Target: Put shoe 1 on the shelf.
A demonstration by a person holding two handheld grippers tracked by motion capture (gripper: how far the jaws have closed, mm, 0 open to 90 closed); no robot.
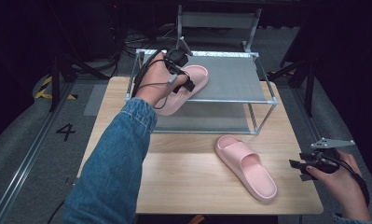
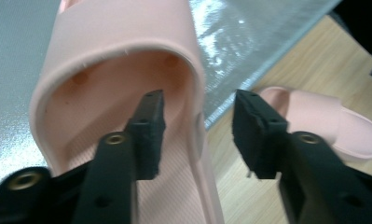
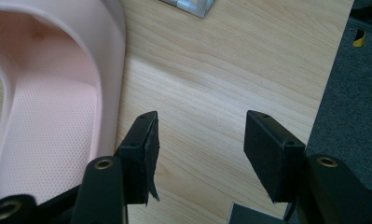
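- A light wooden table (image 1: 183, 182) is seen from above, with a two-tier metal shoe rack (image 1: 263, 93) standing at its far edge; both shelves are grey.
- A pink slide sandal (image 1: 193, 79) lies on the left part of the rack's top shelf, its heel end hanging over the near left edge of the shelf.
- The left gripper (image 1: 186, 86), held by a hand with a denim sleeve (image 1: 113, 163) reaching in from the near left, sits at this sandal's side wall.
- In the left gripper view, its jaws stand about half open astride that side wall (image 2: 197, 107): one pad is inside the footbed and the other hangs outside, over the shelf edge. Neither pad presses on the sandal.
- A second pink slide sandal (image 1: 246, 167) lies flat on the table, right of centre and near the front edge, well apart from the rack.
- The right gripper (image 1: 298, 165) is held at the table's near right edge, to the right of this second sandal and apart from it.
- In the right gripper view, its jaws are wide open over bare wood with nothing between them; the second sandal lies just beside one jaw without touching it.
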